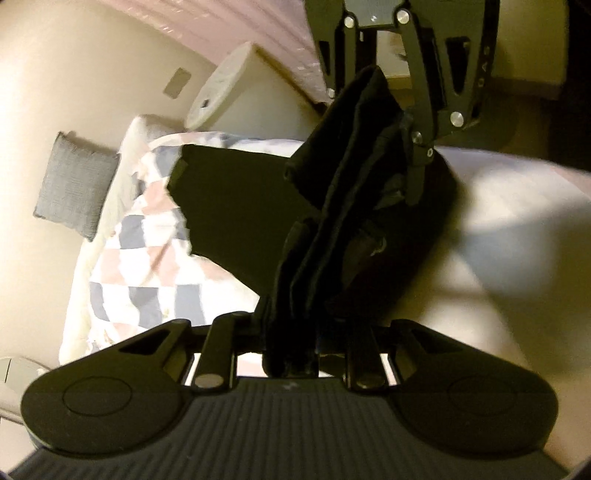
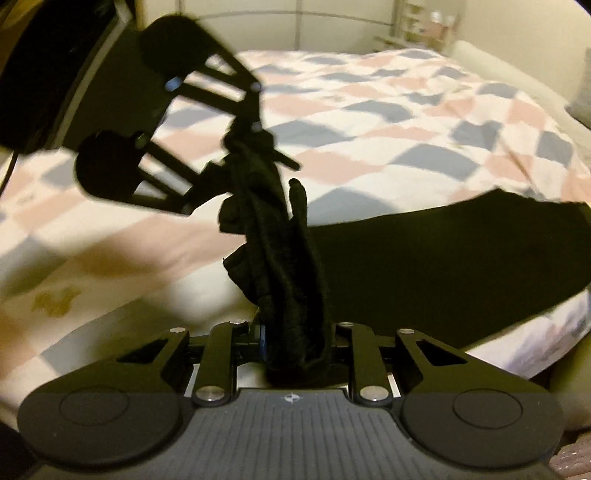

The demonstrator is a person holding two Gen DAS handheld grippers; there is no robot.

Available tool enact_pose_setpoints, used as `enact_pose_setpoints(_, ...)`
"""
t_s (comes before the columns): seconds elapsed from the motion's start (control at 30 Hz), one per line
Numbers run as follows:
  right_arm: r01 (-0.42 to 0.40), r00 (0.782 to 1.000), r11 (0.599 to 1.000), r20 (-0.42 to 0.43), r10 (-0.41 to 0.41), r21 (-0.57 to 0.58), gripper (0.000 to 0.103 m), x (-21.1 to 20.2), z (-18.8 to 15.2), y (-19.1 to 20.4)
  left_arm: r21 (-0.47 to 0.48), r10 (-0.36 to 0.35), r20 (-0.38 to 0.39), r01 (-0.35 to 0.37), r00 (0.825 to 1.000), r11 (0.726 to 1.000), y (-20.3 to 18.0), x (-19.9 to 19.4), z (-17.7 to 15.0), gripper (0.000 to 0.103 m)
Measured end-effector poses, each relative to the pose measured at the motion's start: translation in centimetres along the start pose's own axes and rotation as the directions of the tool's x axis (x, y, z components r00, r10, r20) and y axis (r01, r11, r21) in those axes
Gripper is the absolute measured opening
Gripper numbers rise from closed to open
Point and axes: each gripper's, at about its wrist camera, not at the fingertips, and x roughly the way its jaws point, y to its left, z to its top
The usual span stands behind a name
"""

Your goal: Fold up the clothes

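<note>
A black garment [image 1: 258, 206] hangs bunched between my two grippers above the bed, its free part trailing flat onto the quilt [image 2: 461, 258]. My left gripper [image 1: 291, 350] is shut on one bunched end of the garment. My right gripper [image 2: 295, 350] is shut on the other bunched end [image 2: 280, 266]. The two grippers face each other closely: the right one shows at the top of the left wrist view [image 1: 413, 173], and the left one shows at the upper left of the right wrist view [image 2: 240, 147]. The fingertips are hidden by cloth.
The bed carries a pink, blue and white checked quilt [image 2: 388, 110]. A grey cushion [image 1: 74, 184] and a white round bin or hamper [image 1: 229, 88] stand by the wall beyond the bed. A shelf [image 2: 417, 26] stands at the far right corner.
</note>
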Motion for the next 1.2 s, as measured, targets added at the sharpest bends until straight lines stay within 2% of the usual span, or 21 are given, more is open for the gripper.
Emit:
enact_pose_setpoints(0.1, -0.036, 0.999, 0.998, 0.030, 0.034, 0.052, 0.022, -0.1, 0.7, -6.3, -0.041, 0.002, -0.043, -0.004, 0.999, 0.999, 3.0, 3.6, 2.9, 0.019)
enact_pose_setpoints(0.27, -0.134, 0.991, 0.980, 0.029, 0.131, 0.144, 0.022, 1.0, 1.1, -16.8, -0.123, -0.002, -0.114, -0.012, 0.994, 0.992, 7.9, 10.8, 6.8, 0.019)
enact_pose_setpoints(0.37, -0.166, 0.986, 0.970, 0.023, 0.165, 0.177, 0.022, 1.4, 1.2, -22.3, -0.183, -0.013, -0.133, -0.012, 0.991, 0.983, 10.9, 14.5, 8.6, 0.019)
enact_pose_setpoints(0.5, -0.229, 0.972, 0.942, 0.004, 0.235, 0.244, 0.022, 2.7, 1.8, -29.6, -0.193, -0.046, -0.143, 0.018, 0.989, 0.981, 13.8, 19.3, 10.1, 0.019)
enact_pose_setpoints(0.77, -0.294, 0.945, 0.914, -0.060, 0.322, 0.282, 0.022, 6.9, 2.6, -38.9, -0.224, -0.162, -0.143, 0.127, 0.976, 0.966, 18.3, 28.0, 10.9, 0.020)
enact_pose_setpoints(1.1, -0.223, 0.963, 0.896, -0.056, 0.264, 0.384, 0.023, 8.0, 5.0, -51.0, -0.284, -0.179, -0.089, 0.147, 0.980, 0.947, 26.4, 37.0, 13.7, 0.021)
enact_pose_setpoints(1.13, -0.245, 0.952, 0.883, -0.071, 0.297, 0.401, 0.023, 8.4, 5.0, -52.2, -0.286, -0.189, -0.088, 0.157, 0.978, 0.945, 27.0, 37.9, 14.0, 0.023)
enact_pose_setpoints(1.2, -0.286, 0.928, 0.854, -0.098, 0.361, 0.435, 0.023, 9.3, 5.0, -54.7, -0.329, -0.245, -0.102, 0.200, 0.964, 0.923, 28.1, 39.7, 14.1, 0.030)
